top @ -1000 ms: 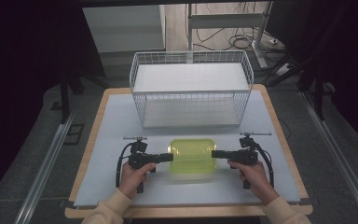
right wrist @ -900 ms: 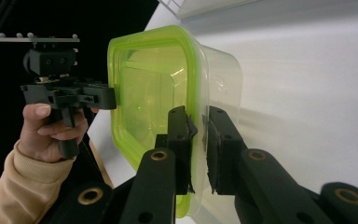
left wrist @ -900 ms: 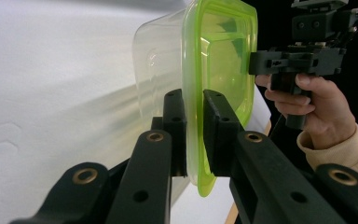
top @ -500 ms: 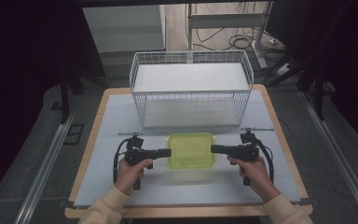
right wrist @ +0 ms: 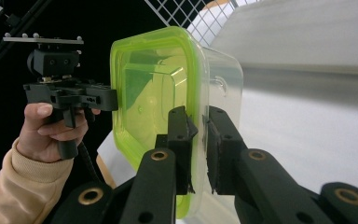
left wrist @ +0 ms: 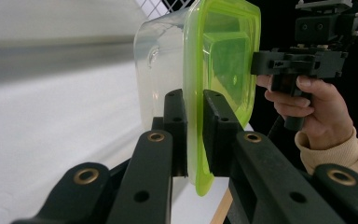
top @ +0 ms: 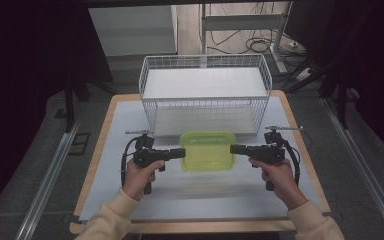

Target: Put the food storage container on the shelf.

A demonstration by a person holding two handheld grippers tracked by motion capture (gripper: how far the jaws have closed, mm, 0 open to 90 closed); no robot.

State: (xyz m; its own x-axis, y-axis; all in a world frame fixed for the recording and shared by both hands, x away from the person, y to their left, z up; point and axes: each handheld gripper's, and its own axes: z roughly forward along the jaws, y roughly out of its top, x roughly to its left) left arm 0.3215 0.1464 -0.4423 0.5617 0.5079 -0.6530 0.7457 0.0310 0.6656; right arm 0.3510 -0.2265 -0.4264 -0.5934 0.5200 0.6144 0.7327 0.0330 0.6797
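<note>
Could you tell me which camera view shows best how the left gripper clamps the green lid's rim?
The left gripper view: its jaws pinch the green lid edge up close. The high view shows the left gripper at the lid's side; the right gripper view shows it farther off.

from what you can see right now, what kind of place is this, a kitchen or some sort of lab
Most likely a lab or recording workspace, not a kitchen. A bare table holds just a white wire basket and a green-lidded container, clamped at each end by the left gripper and right gripper. Loose cables lie on the floor behind.
</note>
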